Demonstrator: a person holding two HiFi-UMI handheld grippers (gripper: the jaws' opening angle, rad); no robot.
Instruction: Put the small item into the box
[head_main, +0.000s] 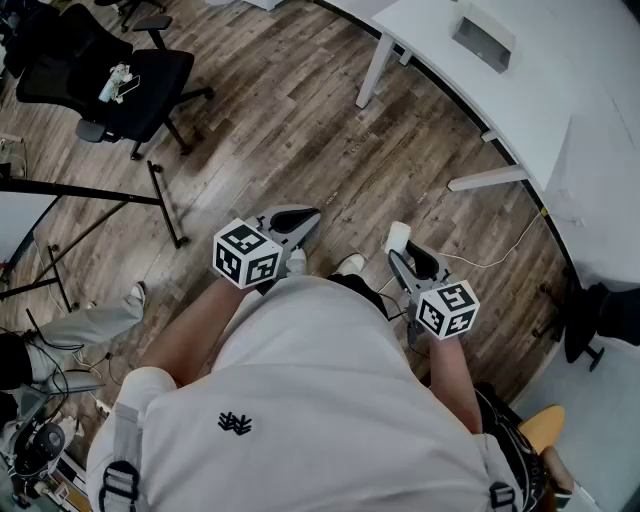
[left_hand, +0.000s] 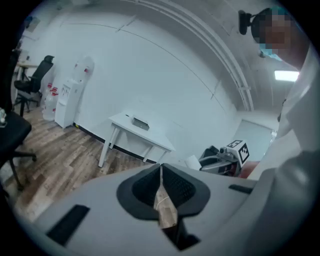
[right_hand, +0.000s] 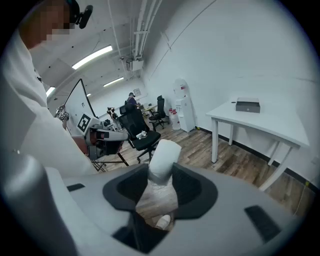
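My right gripper (head_main: 402, 246) is shut on a small white roll-shaped item (head_main: 398, 236), held low in front of my body over the wooden floor. In the right gripper view the white item (right_hand: 163, 159) stands upright between the black pads and sticks out past them. My left gripper (head_main: 300, 218) hangs beside it at the left, shut, with nothing in it. Its pads (left_hand: 170, 186) meet and leave only a thin slit. A small grey box (head_main: 483, 40) lies on the white table (head_main: 530, 100) at the far right. The box (right_hand: 248, 106) is a few steps away.
A black office chair (head_main: 110, 75) with a white object on its seat stands at the far left. Black stand legs (head_main: 150, 200) cross the floor near it. Another person's leg (head_main: 85, 322) shows at the left edge. A water dispenser (left_hand: 70, 95) stands by the wall.
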